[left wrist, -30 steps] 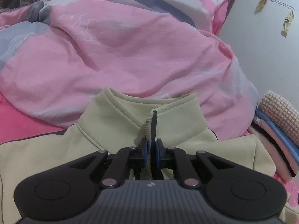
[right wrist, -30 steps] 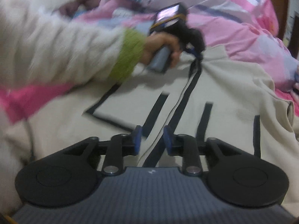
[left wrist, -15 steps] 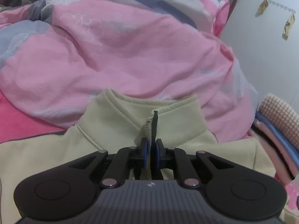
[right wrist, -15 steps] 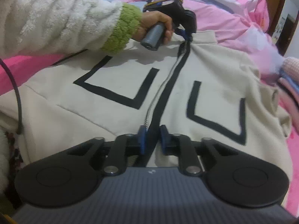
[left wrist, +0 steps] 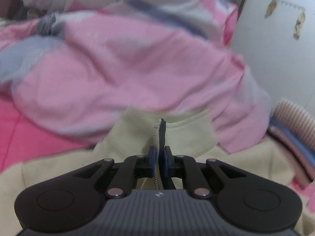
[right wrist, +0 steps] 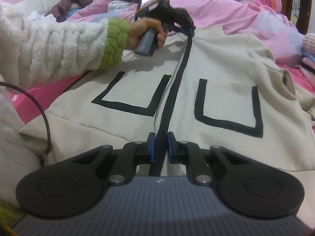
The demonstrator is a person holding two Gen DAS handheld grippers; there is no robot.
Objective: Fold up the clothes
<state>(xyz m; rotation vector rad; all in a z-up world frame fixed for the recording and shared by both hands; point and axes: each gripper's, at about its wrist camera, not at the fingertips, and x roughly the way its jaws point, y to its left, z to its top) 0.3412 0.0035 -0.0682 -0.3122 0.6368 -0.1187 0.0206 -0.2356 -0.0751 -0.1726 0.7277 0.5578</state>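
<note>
The cream zip-front jacket with black trim (right wrist: 216,74) is pinched along its placket: left gripper (left wrist: 158,162) clamped near the collar, right gripper (right wrist: 159,147) narrowly closed at the hem. Slippage is risked if the pull is uneven.

The jacket (right wrist: 216,63) is cream, crossed by a black strip along its zip and by black angular outlines on each front panel; its zip teeth (right wrist: 160,102) are silvery. In the left wrist view its collar (left wrist: 177,133) reads pale yellow-green. The quilt (left wrist: 128,63) at the far side is pink with white and grey-blue bands. The bed sheet (right wrist: 39,86) on the left is hot pink. The sleeve (right wrist: 49,47) is fluffy white with a lime-green cuff (right wrist: 114,43). Both grippers are black with blue pads (right wrist: 151,149). On the right, folded clothes (left wrist: 295,133) show pink, blue and cream-and-pink stripes. A brown plush toy (right wrist: 72,2) lies far left.
</note>
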